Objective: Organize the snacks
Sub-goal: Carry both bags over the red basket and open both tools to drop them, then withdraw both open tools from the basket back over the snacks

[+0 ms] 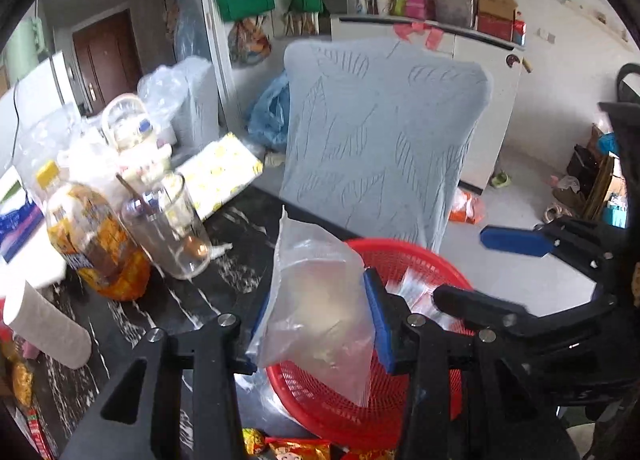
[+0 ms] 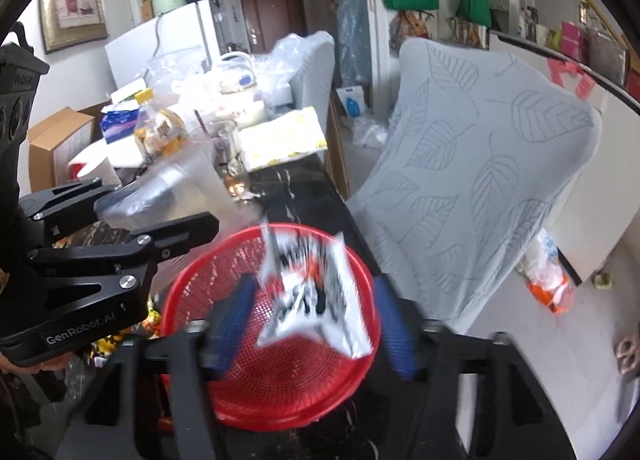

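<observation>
In the left wrist view, the left gripper (image 1: pixel 318 324) clamps a clear plastic bag (image 1: pixel 316 300) above the red basket (image 1: pixel 404 256) on the dark table (image 1: pixel 224 260). In the right wrist view, the right gripper (image 2: pixel 316 324) is spread wide, and a blurred white snack packet (image 2: pixel 316 292) sits between its fingers over the basket (image 2: pixel 280 388), touching neither finger.

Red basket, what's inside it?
The red basket has a black-and-white snack packet blurred over it, between the right gripper's open fingers. The packet hides some of the mesh.
</observation>
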Tool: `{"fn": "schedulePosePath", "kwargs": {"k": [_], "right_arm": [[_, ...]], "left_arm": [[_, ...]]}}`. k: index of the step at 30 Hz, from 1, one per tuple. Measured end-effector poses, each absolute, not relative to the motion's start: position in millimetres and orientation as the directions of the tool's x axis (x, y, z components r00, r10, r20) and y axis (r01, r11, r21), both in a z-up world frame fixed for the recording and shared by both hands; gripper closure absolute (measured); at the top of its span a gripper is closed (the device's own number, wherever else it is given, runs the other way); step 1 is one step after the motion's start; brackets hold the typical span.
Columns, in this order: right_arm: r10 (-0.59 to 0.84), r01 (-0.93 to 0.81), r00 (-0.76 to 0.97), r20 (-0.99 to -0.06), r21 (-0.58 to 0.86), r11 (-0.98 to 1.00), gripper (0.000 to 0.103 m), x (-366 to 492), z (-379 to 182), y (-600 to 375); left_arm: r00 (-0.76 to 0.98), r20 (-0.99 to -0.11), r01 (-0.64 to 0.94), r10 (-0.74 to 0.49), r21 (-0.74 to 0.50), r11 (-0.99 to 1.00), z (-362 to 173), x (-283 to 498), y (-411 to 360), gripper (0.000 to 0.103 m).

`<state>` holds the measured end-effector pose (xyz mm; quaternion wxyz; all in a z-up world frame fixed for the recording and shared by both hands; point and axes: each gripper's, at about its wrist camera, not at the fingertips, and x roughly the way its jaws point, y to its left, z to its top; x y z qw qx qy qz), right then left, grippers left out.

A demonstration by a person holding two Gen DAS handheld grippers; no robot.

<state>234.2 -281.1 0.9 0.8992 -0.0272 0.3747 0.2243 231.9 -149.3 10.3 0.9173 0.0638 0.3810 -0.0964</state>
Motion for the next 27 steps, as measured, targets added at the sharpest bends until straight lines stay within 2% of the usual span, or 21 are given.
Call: {"fn": "schedulePosePath", "kwargs": {"k": [1,4,5,12,27], "right_arm": [[0.381,-0.42,0.618,-0.688,0.121,0.9,0.034,234,0,-282],[0.361,-0.405,0.622,-0.695,0.108,0.908,0.034,231,1,-284],[0.356,-0.402,0.624,-0.696,0.106,0.91,0.034,231,2,-284],[0.356,-0.385,0.625,-0.694,0.123,0.915,0.035,223,10,-290],[0.333,-0.369,0.702,-0.629,0.078,0.926,0.035,177,51,-289]], "left_arm": [[0.686,-0.718,0.219,-0.12,0.046,0.975,8,233,-149,0.06],[0.689,-0.715,0.2,-0.114,0.037,0.979,9,231,-146,0.044],[0.693,-0.711,0.197,-0.114,0.035,0.98,11,230,-145,0.041],[0.718,-0.689,0.191,-0.096,0.063,0.979,29,215,-146,0.041],[0.788,-0.607,0.176,-0.097,0.071,0.982,74,161,-136,0.041]]}}
